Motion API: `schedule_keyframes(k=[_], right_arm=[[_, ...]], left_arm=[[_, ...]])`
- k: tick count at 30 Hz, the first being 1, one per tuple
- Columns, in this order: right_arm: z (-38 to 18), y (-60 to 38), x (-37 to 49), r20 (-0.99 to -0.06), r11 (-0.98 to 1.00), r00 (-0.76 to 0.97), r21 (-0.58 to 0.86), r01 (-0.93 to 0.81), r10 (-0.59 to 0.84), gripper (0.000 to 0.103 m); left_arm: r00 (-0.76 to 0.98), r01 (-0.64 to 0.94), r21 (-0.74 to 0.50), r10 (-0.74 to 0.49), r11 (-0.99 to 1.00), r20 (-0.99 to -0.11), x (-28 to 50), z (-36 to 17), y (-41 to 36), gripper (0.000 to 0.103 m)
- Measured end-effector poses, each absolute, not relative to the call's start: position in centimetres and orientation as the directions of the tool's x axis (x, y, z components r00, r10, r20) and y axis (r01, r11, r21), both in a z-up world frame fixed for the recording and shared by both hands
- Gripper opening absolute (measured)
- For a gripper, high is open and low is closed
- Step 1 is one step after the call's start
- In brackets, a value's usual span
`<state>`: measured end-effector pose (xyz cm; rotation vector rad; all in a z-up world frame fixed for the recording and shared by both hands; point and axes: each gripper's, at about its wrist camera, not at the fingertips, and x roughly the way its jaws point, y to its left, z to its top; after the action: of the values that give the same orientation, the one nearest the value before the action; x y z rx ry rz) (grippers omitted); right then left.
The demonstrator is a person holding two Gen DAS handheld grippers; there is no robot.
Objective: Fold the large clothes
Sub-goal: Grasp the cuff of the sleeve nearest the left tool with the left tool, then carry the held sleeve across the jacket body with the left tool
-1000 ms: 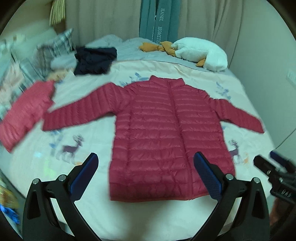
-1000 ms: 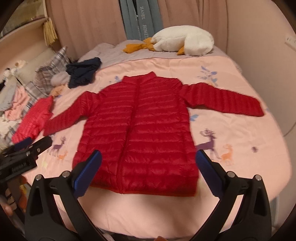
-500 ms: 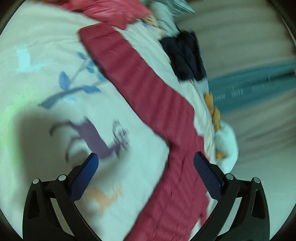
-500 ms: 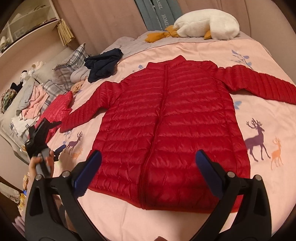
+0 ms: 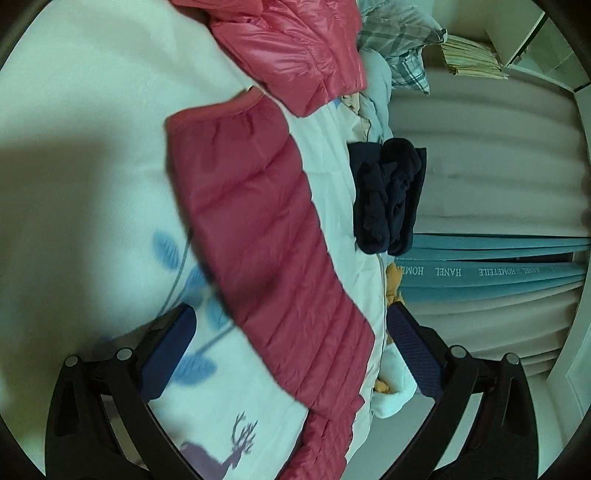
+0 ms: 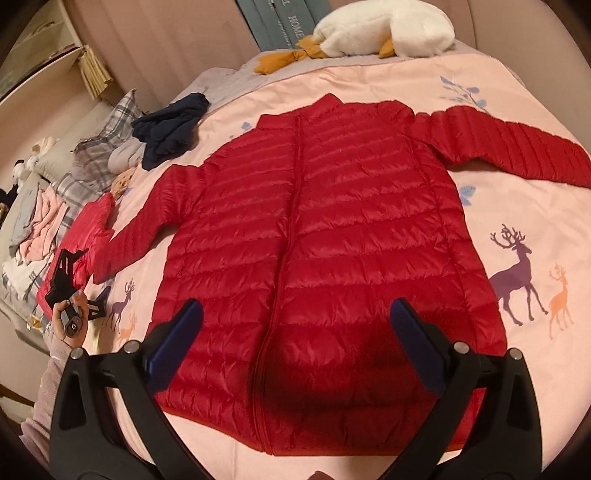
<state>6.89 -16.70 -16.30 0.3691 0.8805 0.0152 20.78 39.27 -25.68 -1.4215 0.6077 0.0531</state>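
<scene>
A red quilted down jacket (image 6: 332, 236) lies flat on the bed, front up, zipped, both sleeves spread out. My right gripper (image 6: 295, 332) is open and empty, hovering over the jacket's lower hem. My left gripper (image 5: 288, 332) is open and empty, turned sideways just above the jacket's left sleeve (image 5: 266, 236), near its cuff. The left gripper also shows in the right wrist view (image 6: 70, 280), held in a hand at the bed's left edge beside the sleeve end.
A second, pinker jacket (image 5: 295, 48) lies folded beyond the cuff. A dark navy garment (image 6: 170, 125), plaid pillows (image 6: 99, 155), piled clothes (image 6: 37, 218) and a white plush goose (image 6: 384, 29) lie toward the head of the bed. The sheet (image 6: 517, 206) has deer prints.
My left gripper has swung from facing the whole jacket down to the left sleeve, closing in on the cuff. My right gripper has moved closer over the hem.
</scene>
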Motion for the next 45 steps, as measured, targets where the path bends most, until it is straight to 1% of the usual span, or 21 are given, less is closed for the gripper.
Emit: schedule_keyframes(k=[4, 6, 7, 8, 9, 10, 11, 12, 15, 17, 19, 22, 26, 29, 31, 35, 37, 39, 43, 44, 45], right_arm=[[-17.0, -16.6, 7.6, -0.765, 0.94, 0.625, 0.306, 0.147, 0.151, 0.101], [-17.3, -16.6, 7.9, -0.772, 0.942, 0.618, 0.3, 0.153, 0.145, 0.101], [-17.5, -16.5, 8.1, -0.776, 0.942, 0.615, 0.298, 0.157, 0.143, 0.101], [-17.5, -16.6, 8.2, -0.777, 0.942, 0.613, 0.296, 0.159, 0.14, 0.101], [-17.6, -16.6, 8.4, -0.779, 0.942, 0.612, 0.292, 0.163, 0.136, 0.101], [-17.7, -16.7, 8.5, -0.78, 0.943, 0.612, 0.29, 0.165, 0.133, 0.101], [-17.7, -16.7, 8.6, -0.781, 0.943, 0.612, 0.286, 0.167, 0.128, 0.101], [-17.7, -16.8, 8.8, -0.782, 0.944, 0.611, 0.281, 0.171, 0.122, 0.101], [-17.8, -17.2, 8.9, -0.78, 0.942, 0.614, 0.286, 0.175, 0.122, 0.101], [-17.8, -17.5, 8.9, -0.778, 0.94, 0.616, 0.289, 0.182, 0.12, 0.101], [-17.9, -18.0, 8.9, -0.777, 0.935, 0.617, 0.299, 0.192, 0.122, 0.101], [-18.1, -18.8, 8.6, -0.776, 0.926, 0.619, 0.314, 0.208, 0.124, 0.101], [-18.4, -19.9, 8.1, -0.771, 0.915, 0.624, 0.336, 0.223, 0.13, 0.101], [-18.2, -20.7, 7.7, -0.763, 0.912, 0.634, 0.343, 0.226, 0.13, 0.101], [-17.9, -21.2, 7.6, -0.753, 0.908, 0.646, 0.35, 0.228, 0.128, 0.101], [-17.0, -23.5, 7.8, -0.719, 0.883, 0.68, 0.402, 0.241, 0.142, 0.101], [-16.7, -25.4, 8.0, -0.697, 0.86, 0.705, 0.434, 0.269, 0.131, 0.101], [-16.8, -26.9, 8.3, -0.686, 0.84, 0.715, 0.463, 0.285, 0.136, 0.101], [-18.1, -29.8, 9.6, -0.685, 0.804, 0.708, 0.514, 0.3, 0.173, 0.101], [-18.3, -30.2, 10.1, -0.688, 0.802, 0.703, 0.516, 0.299, 0.18, 0.101], [-18.7, -30.7, 10.5, -0.692, 0.799, 0.697, 0.521, 0.301, 0.188, 0.101]], left_arm=[[0.868, -0.379, -0.912, -0.283, 0.154, -0.408, 22.8, -25.8, 40.4, 0.102], [0.869, -0.396, -0.904, -0.252, 0.16, -0.425, 23.2, -25.8, 40.5, 0.102], [0.868, -0.407, -0.897, -0.232, 0.174, -0.439, 23.4, -25.6, 40.5, 0.099], [0.858, -0.43, -0.88, -0.212, 0.201, -0.468, 23.7, -25.5, 40.4, 0.084], [0.846, -0.448, -0.866, -0.208, 0.222, -0.491, 23.9, -25.5, 40.4, 0.06], [0.831, -0.463, -0.854, -0.217, 0.239, -0.511, 24.5, -25.7, 40.3, 0.045], [0.816, -0.48, -0.839, -0.223, 0.255, -0.534, 24.8, -25.9, 40.4, 0.015], [0.803, -0.493, -0.824, -0.219, 0.278, -0.554, 24.8, -25.9, 40.4, 0.011], [0.778, -0.527, -0.752, -0.132, 0.396, -0.615, 24.8, -23.9, 40.0, 0.007], [0.77, -0.522, -0.702, -0.086, 0.485, -0.632, 25.1, -21.6, 39.3, 0.007], [0.788, -0.486, -0.669, -0.049, 0.563, -0.614, 25.4, -18.4, 38.3, 0.006], [0.828, -0.395, -0.603, -0.015, 0.694, -0.56, 25.7, -12.7, 35.3, 0.006], [0.879, -0.228, -0.481, -0.034, 0.846, -0.476, 25.9, -5.3, 28.2, 0.006], [0.898, -0.082, -0.384, -0.099, 0.92, -0.429, 26.1, -1.3, 21.0, 0.006], [0.887, 0.032, -0.343, -0.185, 0.939, -0.423, 26.3, 0.1, 15.6, 0.006], [0.81, 0.218, -0.286, -0.336, 0.933, -0.48, 26.7, -0.9, 4.6, 0.006], [0.762, 0.282, -0.269, -0.386, 0.921, -0.52, 26.9, -2.8, -0.7, 0.006], [0.699, 0.32, -0.281, -0.425, 0.905, -0.575, 27.6, -5.5, -5.4, 0.006], [0.588, 0.316, -0.261, -0.404, 0.912, -0.701, 29.5, -11.5, -12.2, 0.007], [0.555, 0.31, -0.268, -0.403, 0.912, -0.728, 30.0, -12.9, -13.3, 0.008], [0.514, 0.305, -0.286, -0.409, 0.909, -0.754, 30.6, -14.2, -14.1, 0.013]])
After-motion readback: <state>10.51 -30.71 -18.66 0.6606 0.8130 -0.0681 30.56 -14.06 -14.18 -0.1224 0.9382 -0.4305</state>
